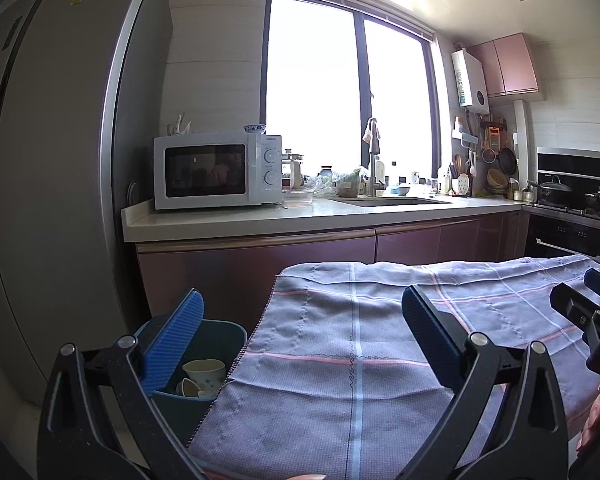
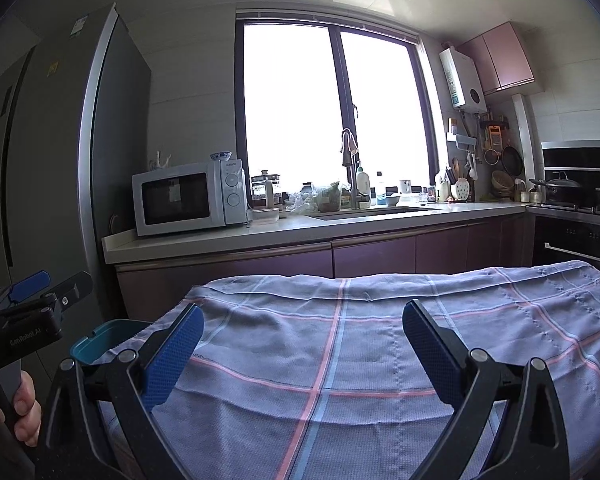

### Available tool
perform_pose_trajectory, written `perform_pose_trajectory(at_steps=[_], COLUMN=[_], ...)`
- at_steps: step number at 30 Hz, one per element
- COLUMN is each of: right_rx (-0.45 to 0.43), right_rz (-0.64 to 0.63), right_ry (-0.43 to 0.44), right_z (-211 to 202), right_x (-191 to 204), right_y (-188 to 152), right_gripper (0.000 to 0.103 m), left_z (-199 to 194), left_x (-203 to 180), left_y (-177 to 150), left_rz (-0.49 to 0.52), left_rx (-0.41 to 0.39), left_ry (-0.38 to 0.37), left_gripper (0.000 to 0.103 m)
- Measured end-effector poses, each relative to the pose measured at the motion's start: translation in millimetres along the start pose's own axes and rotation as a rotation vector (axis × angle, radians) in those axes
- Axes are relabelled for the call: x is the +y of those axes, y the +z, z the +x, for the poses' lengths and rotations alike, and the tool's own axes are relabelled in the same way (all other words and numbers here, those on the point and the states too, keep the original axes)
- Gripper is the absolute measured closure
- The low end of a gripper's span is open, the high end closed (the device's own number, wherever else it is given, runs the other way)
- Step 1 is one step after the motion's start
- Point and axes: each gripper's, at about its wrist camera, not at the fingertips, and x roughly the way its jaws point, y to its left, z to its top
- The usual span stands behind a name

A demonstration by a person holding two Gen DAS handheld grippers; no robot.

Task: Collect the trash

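A teal bin (image 1: 216, 336) stands on the floor at the left end of the cloth-covered table (image 1: 340, 360); crumpled paper cups (image 1: 204, 372) lie inside it. My left gripper (image 1: 304, 308) is open above the table's left edge, its left finger over the bin, nothing between the fingers. In the right wrist view my right gripper (image 2: 302, 322) is open and empty over the plaid cloth (image 2: 340, 360), and the bin's rim (image 2: 100, 340) peeks out at the left. Each gripper shows in the other's view, the right gripper (image 1: 588, 300) and the left gripper (image 2: 40, 292).
A tall grey fridge (image 1: 52, 160) stands left. Behind the table runs a counter (image 1: 300, 216) with a white microwave (image 1: 216, 170), sink and faucet (image 1: 374, 168), and clutter under the window. A stove with pots (image 1: 572, 192) is at right. A hand (image 2: 24, 412) grips the left tool.
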Motion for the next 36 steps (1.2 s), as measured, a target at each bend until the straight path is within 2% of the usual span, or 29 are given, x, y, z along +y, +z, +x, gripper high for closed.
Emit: perform_pose_trajectory(at_steps=[36], right_rx=[-0.012], right_rz=[0.005], right_ry=[-0.018], right_z=[0.5], right_x=[0.8], right_y=[0.5], right_gripper=[0.007], left_z=[3.9], left_x=[3.8], left_y=[2.0], left_rz=[-0.018], left_rx=[-0.002], left_ry=[0.016], left_gripper=[0.005])
